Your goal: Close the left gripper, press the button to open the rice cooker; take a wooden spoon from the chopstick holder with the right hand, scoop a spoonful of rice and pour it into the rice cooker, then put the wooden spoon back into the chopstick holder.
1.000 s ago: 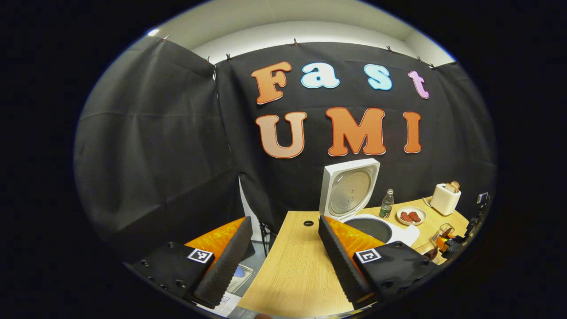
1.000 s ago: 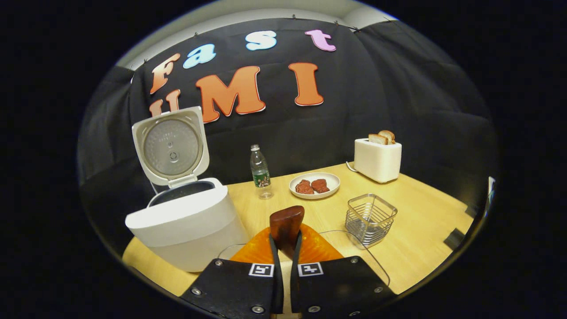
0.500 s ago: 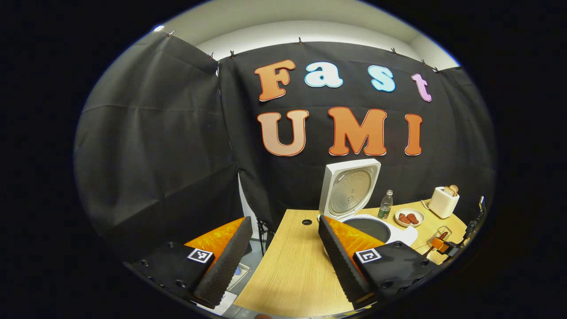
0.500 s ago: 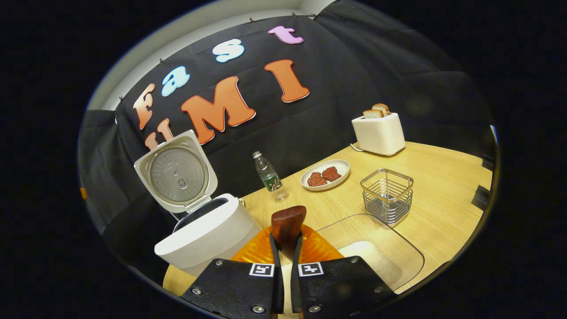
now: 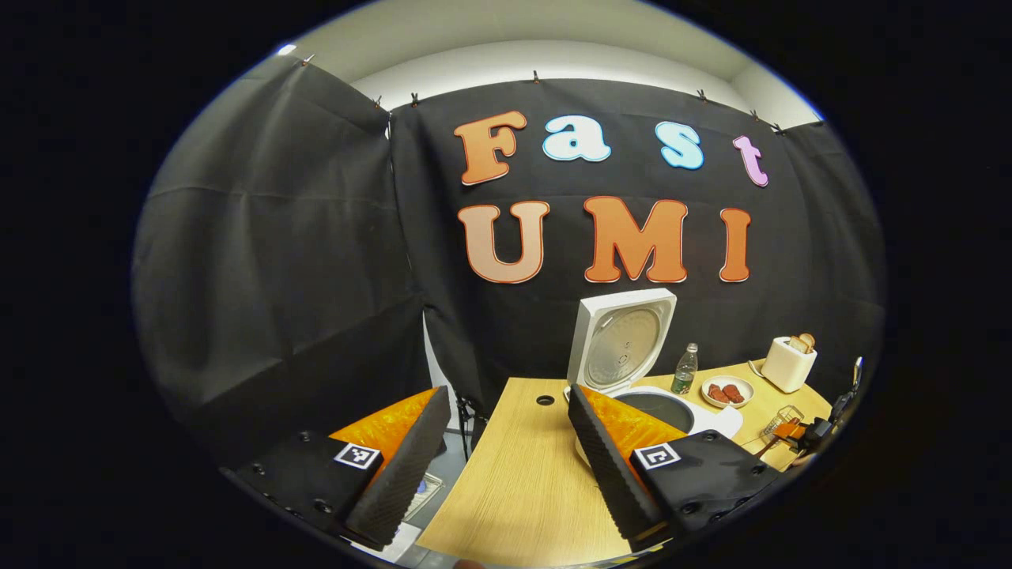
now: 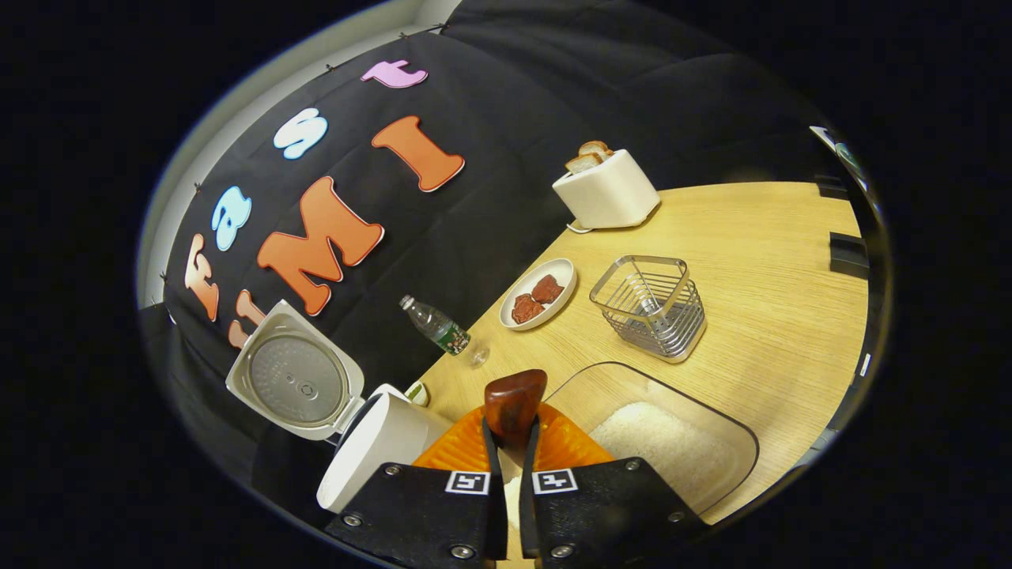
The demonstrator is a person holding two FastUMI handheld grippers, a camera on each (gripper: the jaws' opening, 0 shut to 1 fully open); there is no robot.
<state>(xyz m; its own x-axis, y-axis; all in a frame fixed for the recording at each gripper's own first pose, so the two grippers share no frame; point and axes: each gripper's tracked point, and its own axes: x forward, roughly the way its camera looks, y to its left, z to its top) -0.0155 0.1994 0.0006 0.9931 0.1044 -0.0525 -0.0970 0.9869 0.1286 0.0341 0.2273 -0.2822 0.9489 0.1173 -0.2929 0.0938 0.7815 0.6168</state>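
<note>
The white rice cooker [image 5: 660,407] stands with its lid [image 5: 624,348] up, just beyond my open left gripper [image 5: 506,393], which holds nothing. My right gripper [image 6: 510,431] is shut on the wooden spoon [image 6: 514,399], whose dark brown end sticks out past the fingertips. In the right gripper view the scene is tilted: the open rice cooker [image 6: 371,442] lies low on the left, a clear container of white rice [image 6: 672,442] is just right of the fingers, and the wire chopstick holder [image 6: 652,304] stands beyond it. Far off, the right gripper [image 5: 798,435] hovers near the holder [image 5: 779,423].
A water bottle [image 6: 435,325], a plate with red pieces [image 6: 538,292] and a white toaster with bread [image 6: 607,190] stand along the back of the wooden table [image 6: 775,261]. The table's left edge and a cable hole [image 5: 545,400] lie ahead of my left gripper.
My right gripper has rolled and swung right with the spoon, from beside the cooker to over the rice container. The left gripper has drawn back slightly and stays open.
</note>
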